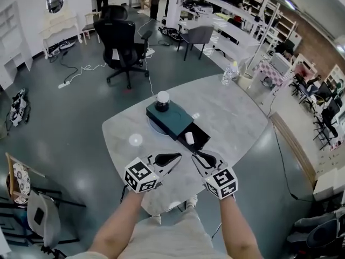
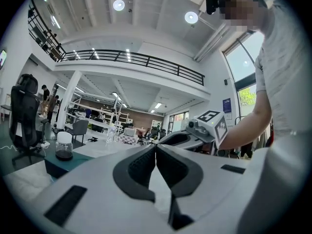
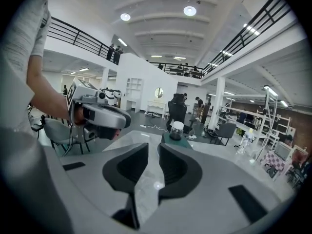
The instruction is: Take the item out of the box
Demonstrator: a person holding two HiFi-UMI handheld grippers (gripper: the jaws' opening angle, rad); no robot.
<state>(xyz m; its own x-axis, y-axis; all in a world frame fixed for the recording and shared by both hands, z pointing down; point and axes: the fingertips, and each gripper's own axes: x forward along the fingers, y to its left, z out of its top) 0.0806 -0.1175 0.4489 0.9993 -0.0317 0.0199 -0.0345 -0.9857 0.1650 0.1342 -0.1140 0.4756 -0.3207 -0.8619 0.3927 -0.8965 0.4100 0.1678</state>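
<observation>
The pale marble table (image 1: 121,144) fills the middle of the head view, and its rounded near edge runs across the lower centre, where both grippers hang. The dark box (image 1: 166,116) sits mid-table with its drawer (image 1: 200,141) pulled out toward the lower right. The small white item (image 1: 189,137) lies in that drawer, and a white-lidded jar (image 1: 162,100) stands on the box top. Bare tabletop separates the gripper tips from the drawer, and more bare tabletop spreads left and right of the box.

The left gripper (image 1: 178,156) is clenched, its tips meeting on nothing. The right gripper (image 1: 196,155) has its jaws a narrow gap apart and is empty. The two are near each other but apart.

In the right gripper view the box and jar show beyond the jaws, but the drawer's inside and the item are hidden. In the left gripper view only a dark corner of the box shows at middle left. A pale round spot (image 1: 135,140) left of the box may be a lamp reflection.
</observation>
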